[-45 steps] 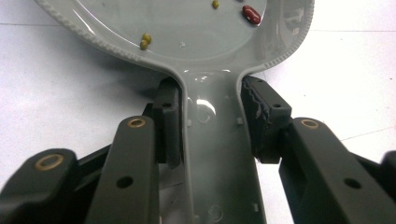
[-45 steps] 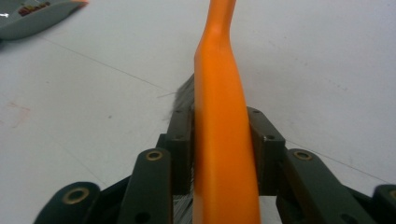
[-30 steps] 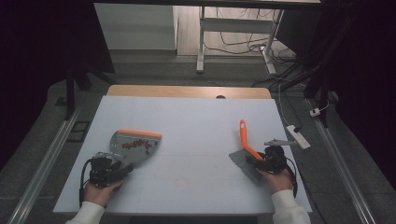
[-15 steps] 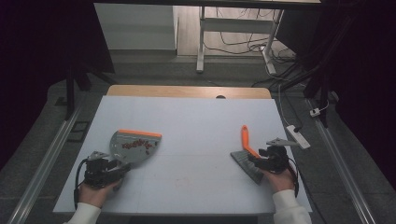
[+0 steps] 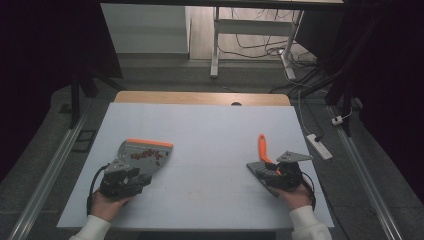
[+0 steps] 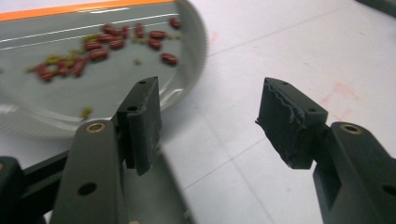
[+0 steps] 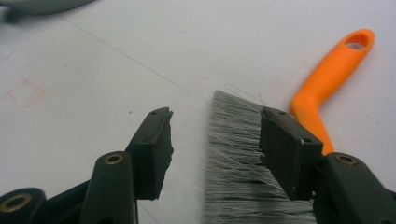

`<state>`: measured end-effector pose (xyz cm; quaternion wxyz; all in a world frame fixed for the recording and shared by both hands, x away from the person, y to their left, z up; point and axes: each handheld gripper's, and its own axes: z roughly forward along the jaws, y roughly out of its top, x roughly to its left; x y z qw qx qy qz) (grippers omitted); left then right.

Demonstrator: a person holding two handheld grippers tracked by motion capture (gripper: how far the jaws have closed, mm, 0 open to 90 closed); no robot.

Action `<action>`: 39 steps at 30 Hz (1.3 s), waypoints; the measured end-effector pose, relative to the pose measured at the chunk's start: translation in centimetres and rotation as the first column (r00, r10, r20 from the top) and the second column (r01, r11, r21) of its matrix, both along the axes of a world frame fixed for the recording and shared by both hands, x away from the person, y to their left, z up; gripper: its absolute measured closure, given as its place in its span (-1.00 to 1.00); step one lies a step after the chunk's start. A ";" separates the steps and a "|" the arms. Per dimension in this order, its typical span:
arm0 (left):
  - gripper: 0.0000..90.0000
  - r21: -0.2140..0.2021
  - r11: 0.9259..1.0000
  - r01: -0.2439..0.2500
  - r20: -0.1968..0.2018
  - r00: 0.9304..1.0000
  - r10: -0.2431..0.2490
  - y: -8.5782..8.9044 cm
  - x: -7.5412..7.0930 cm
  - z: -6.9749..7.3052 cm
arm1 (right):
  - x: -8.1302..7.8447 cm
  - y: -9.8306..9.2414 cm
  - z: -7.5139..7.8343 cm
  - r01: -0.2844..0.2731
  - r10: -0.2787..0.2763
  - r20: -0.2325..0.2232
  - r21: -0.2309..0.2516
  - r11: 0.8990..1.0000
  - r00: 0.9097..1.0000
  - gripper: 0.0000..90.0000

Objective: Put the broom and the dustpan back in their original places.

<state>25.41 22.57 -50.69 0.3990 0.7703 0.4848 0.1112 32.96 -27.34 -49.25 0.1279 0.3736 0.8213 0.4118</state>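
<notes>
Looking down from the high view first: white table, grey dustpan with an orange front edge lying at the left, orange-handled brush lying at the right, well apart from each other. Left gripper parked right at the dustpan's near end, right gripper sitting over the brush's bristle end. Can't read the jaw gaps from up there though, too small.

Switching to the left gripper view for the detail: red beans scattered inside the dustpan, mostly up near the orange edge, plus a few greenish bits. Left gripper with jaws about half spread, just been closing in a little, nothing between the pads, only bare table in the gap. Dustpan off beside the left-hand jaw in that view, not pinched.

Over to the right gripper view: grey bristles fanned out flat on the table, orange handle angling away, hanging hole at its tip. Right gripper spread wide, jaws just been opening up and then easing back a touch. Bristles partly inside the gap, close against one jaw, clear of the other. No squeeze on them.

Pose-wise: left hand and right hand both coming in from the table's near edge, white sleeves showing, grippers held low and roughly level, both aimed away from the person.
</notes>
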 end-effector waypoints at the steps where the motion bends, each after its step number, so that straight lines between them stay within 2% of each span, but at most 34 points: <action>1: -0.11 0.003 1.000 0.014 -0.002 1.000 -0.014 -0.2 0.2 0.0 | 0.0 0.1 -0.1 -0.009 0.009 0.002 -0.001 1.000 1.000 -0.02; 9: -0.12 0.039 0.993 0.109 -0.048 0.993 -0.107 -1.7 1.4 -0.6 | -0.5 0.9 -0.4 -0.057 0.057 0.004 -0.012 0.998 0.998 -0.02; 16: -0.13 0.055 0.986 0.155 -0.056 0.987 -0.152 -2.4 1.7 -0.8 | -1.0 1.6 -0.6 -0.095 0.096 0.022 -0.026 0.995 0.995 -0.02; 31: -0.13 0.056 0.986 0.159 -0.066 0.986 -0.155 -2.5 1.7 -1.0 | -1.1 1.0 -0.5 -0.077 0.078 0.049 -0.018 0.997 0.996 -0.02; 39: -0.14 0.053 0.987 0.155 -0.067 0.986 -0.151 -2.4 1.7 -1.0 | -1.2 1.2 -0.5 -0.087 0.087 0.046 -0.017 0.996 0.995 -0.02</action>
